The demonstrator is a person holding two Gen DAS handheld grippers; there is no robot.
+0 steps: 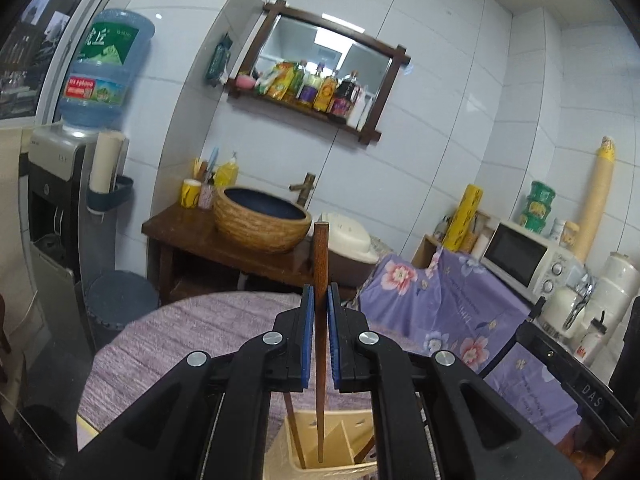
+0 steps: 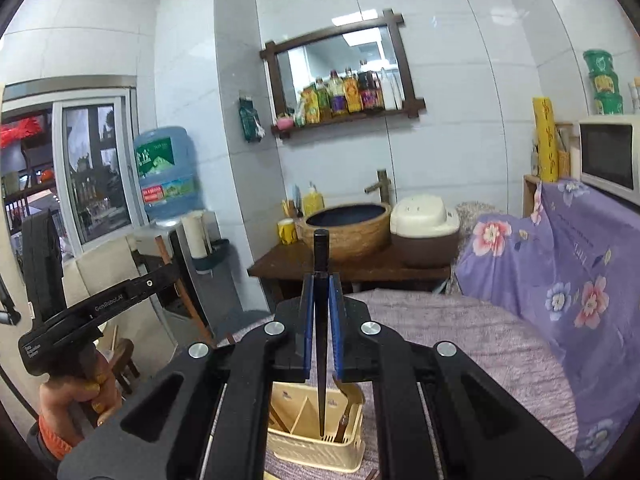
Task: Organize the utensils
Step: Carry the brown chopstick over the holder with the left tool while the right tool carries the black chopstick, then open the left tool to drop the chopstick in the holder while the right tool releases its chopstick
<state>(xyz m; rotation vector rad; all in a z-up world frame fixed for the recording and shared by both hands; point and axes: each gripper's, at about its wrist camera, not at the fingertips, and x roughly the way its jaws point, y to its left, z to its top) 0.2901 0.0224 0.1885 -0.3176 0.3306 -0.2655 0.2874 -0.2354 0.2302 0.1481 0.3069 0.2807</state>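
Observation:
My left gripper (image 1: 319, 300) is shut on a brown wooden chopstick (image 1: 320, 256) held upright, its tip down inside a cream utensil basket (image 1: 352, 428). Another brown chopstick (image 1: 294, 432) leans in the same compartment. My right gripper (image 2: 321, 288) is shut on a black chopstick (image 2: 321, 256) held upright, its tip inside the right compartment of the basket (image 2: 288, 446), next to another utensil (image 2: 344, 420). The left gripper's body (image 2: 100, 304) and the hand holding it show at left in the right wrist view.
The basket stands on a round table with a purple cloth (image 2: 480, 344). Behind are a wooden stand with a basin sink (image 1: 260, 220), a rice cooker (image 2: 424, 216), a water dispenser (image 1: 60, 184) and a microwave (image 1: 520, 256) on a flowered cloth.

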